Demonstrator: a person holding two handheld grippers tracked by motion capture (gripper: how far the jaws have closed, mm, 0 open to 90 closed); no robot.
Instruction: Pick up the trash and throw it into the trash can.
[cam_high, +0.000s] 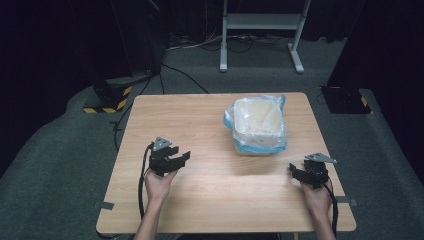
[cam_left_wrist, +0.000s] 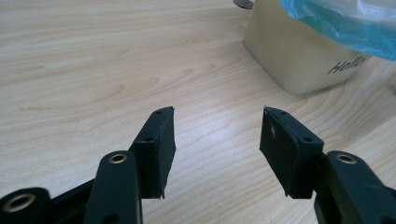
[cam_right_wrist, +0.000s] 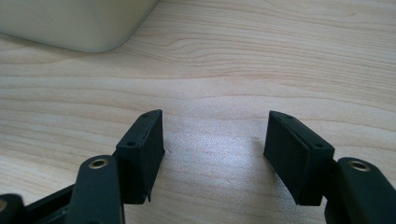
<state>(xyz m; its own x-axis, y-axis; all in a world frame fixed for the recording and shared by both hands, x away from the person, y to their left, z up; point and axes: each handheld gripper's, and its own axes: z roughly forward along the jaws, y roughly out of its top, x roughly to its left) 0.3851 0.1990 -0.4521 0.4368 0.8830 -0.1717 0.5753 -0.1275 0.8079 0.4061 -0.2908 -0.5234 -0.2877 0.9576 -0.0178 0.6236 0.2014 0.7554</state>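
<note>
On the far right half of the wooden table (cam_high: 210, 200) stands a cream bin (cam_high: 257, 125), square with rounded corners, smooth matte plastic walls, dark lettering on one side in the left gripper view. A thin translucent blue liner bag (cam_high: 280, 142) sits inside, its crinkled, glossy edge folded over the rim. Tabletop: pale laminate with printed wood grain, slightly reflective.

Left gripper (cam_high: 175, 159): near the front left, well apart from the bin, angled toward it. Jaws apart, nothing between them. Right gripper (cam_high: 299, 172): near the front right edge, closer to the bin's front corner, jaws likewise apart and empty. Pads are flat black blocks, matte.

Judgement: work in hand looks like an approach to the bag. To do it well, come at the folded rim from either side, pinch the film alone rather than the bin wall, and grip gently, since thin plastic slips and tears.
</note>
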